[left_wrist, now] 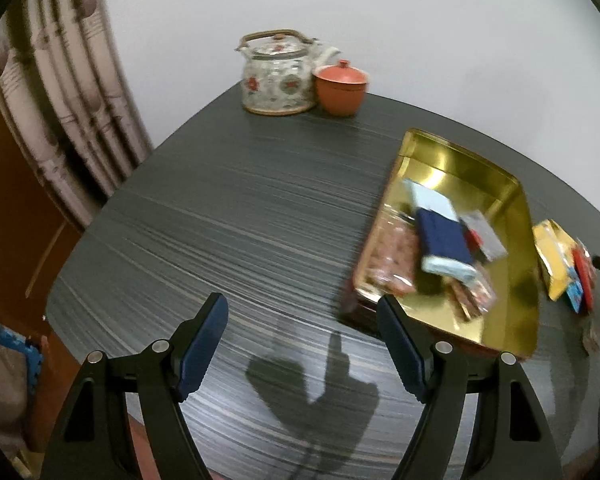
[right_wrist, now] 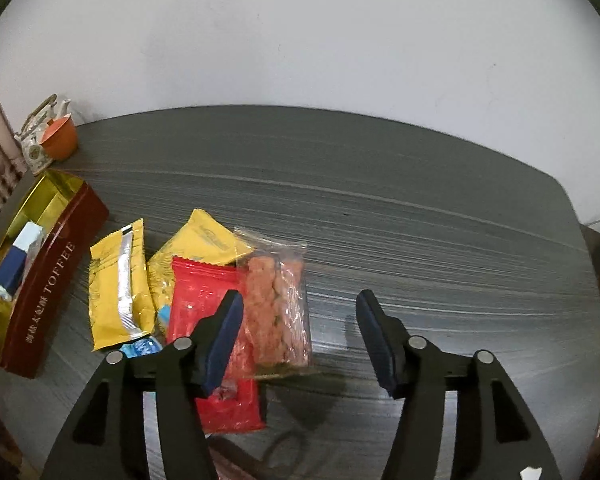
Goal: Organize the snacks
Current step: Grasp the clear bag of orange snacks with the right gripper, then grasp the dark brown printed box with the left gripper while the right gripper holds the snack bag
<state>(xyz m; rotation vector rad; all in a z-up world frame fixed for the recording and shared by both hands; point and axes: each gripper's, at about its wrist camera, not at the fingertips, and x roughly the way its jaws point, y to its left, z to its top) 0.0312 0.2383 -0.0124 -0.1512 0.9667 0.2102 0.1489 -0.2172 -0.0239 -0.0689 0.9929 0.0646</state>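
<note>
Your left claw (left_wrist: 300, 344) hangs released over the dark grey streaked desk (left_wrist: 228, 216), its blue-padded fingers (left_wrist: 202, 346) spread wide with nothing between them; only its own shadow lies on the desk below. Just beyond its right finger sits the gold-lined rectangular tin with dark red outer walls (left_wrist: 516, 320), the side printed TOFFEE in the right wrist view. Inside the tin you have a navy and pale blue wrapped bar (left_wrist: 444, 246), a clear bag of reddish-brown pieces (left_wrist: 392, 264) against the near-left wall, and a few smaller packets that are too blurred to name.

Your right claw (right_wrist: 298, 336) is also released and grips nothing. Its left finger (right_wrist: 222, 340) hovers in front of a red foil packet (right_wrist: 204, 300), and a clear bag of orange-brown snack pieces (right_wrist: 278, 304) shows in the gap between the fingers, lying on the desk. Left of these lie two yellow foil packets (right_wrist: 118, 284), one seam-side up, the other partly under the red packet, with a small blue-and-white wrapper (right_wrist: 142, 347) peeking out below. This loose pile sits on the desk just beside the tin's red wall, outside it.

At the far corner of the desk stand a floral ceramic teapot with a bamboo handle (left_wrist: 276, 78) and a terracotta lidded cup (left_wrist: 340, 86), touching each other.
</note>
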